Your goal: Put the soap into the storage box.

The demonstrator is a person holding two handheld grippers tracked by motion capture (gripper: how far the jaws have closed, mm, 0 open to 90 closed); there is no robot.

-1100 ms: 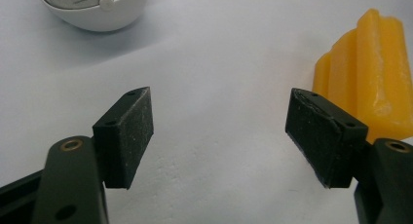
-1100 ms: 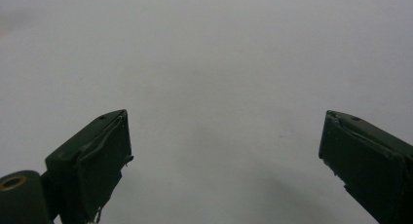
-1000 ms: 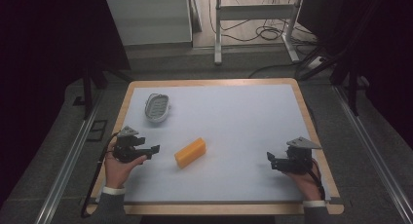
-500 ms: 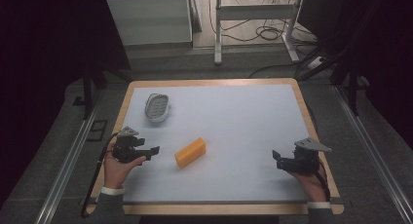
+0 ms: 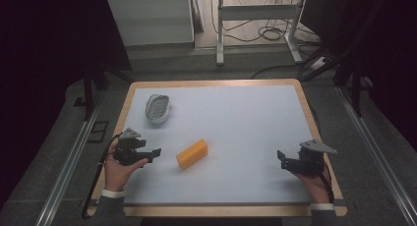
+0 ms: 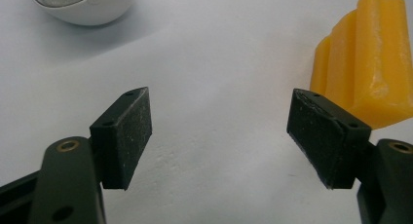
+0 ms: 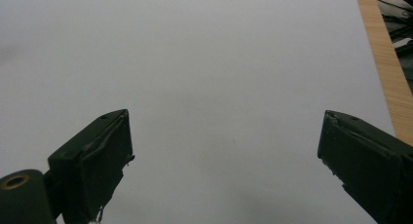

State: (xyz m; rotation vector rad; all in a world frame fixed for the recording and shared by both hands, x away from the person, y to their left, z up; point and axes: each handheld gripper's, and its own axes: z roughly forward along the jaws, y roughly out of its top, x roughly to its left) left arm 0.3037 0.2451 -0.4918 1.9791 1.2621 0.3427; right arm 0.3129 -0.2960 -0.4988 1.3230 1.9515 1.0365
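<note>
Yellow ridged block [image 5: 192, 154], flat, mid-table

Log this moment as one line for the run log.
left gripper: open, empty, beside soap | right gripper: open, empty | dish: far left, apart from soap

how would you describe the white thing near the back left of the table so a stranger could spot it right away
Start at the wooden-edged table with its pale mat and look toward its far left corner. There sits a small white oval dish with a ridged inside, lying apart from everything else. The only other loose thing is an orange block nearer the left gripper, so colour and rounded shape settle it.
</note>
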